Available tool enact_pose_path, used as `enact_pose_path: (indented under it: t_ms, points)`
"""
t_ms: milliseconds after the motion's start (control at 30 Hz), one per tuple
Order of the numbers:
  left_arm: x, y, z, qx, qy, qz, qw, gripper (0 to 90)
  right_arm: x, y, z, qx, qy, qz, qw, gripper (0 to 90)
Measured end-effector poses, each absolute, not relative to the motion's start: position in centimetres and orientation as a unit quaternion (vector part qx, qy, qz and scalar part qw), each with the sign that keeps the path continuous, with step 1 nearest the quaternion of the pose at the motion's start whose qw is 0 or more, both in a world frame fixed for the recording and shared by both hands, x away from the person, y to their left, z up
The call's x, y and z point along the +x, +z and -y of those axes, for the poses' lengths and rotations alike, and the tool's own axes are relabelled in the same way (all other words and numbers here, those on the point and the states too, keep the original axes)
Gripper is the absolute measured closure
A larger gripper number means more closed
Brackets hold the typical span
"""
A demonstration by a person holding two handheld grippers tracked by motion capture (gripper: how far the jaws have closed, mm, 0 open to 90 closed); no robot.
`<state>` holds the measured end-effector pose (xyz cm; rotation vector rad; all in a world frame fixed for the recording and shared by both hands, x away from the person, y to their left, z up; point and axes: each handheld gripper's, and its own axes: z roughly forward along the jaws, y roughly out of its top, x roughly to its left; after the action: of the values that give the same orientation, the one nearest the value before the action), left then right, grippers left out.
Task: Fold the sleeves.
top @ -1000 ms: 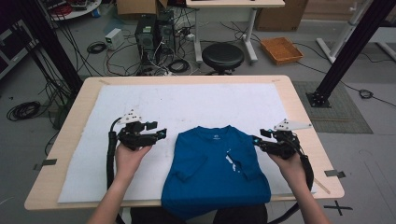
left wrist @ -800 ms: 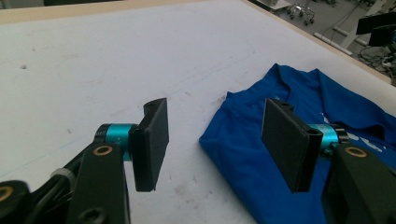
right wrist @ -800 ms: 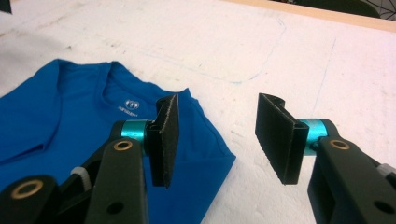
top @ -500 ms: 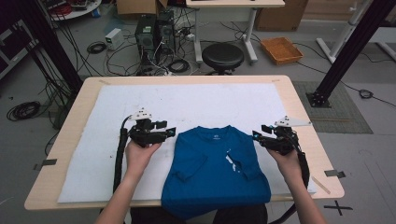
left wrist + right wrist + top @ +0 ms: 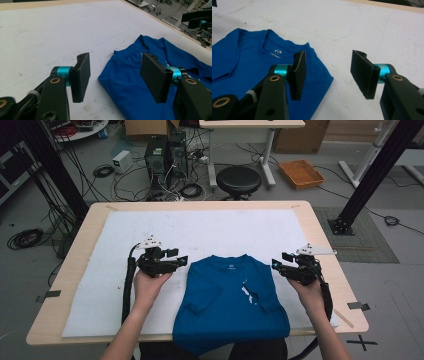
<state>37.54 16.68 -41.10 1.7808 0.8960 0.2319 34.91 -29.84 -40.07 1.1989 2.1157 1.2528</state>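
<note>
A: Where is the blue T-shirt (image 5: 231, 302) found?

B: It is laid on the white mat (image 5: 100, 290) that covers the wooden table (image 5: 320, 227), near the person's edge, with the collar turned toward the far side. The sleeves are folded in over the chest, and the hem is seen hanging over the near edge of the table.

A: How is the left gripper (image 5: 176, 262) held?

B: It is held just beside the shirt's left shoulder, pointed toward it. In the left gripper view the jaws are seen spread wide and nothing is gripped: one black pad (image 5: 82, 76) stands over bare mat, the other over the blue cloth at the shoulder corner. Whether that pad is resting on the cloth cannot be told.

A: And the right gripper (image 5: 280, 261)?

B: It is held just beside the other shoulder, pointed inward. Its jaws have just been opening, and nothing is clamped between them. In the right gripper view, one pad (image 5: 298, 75) is seen above the shoulder of the shirt and the other over the white mat, with the shoulder corner lying in the gap below.

A: What is seen beyond the table?

B: A black stool (image 5: 238, 180) is stood on the floor, with an orange tray (image 5: 302, 173) nearby.
</note>
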Motion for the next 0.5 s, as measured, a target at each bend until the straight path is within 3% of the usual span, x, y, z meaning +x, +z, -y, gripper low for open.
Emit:
enact_pose_path:
  t_ms: [500]
  points:
    - [37.27,-41.37,-16.6,0.753,0.098,-0.377,0.531,41.0,35.12,-40.19,30.06,0.431,0.447,-0.757,0.203,45.9]
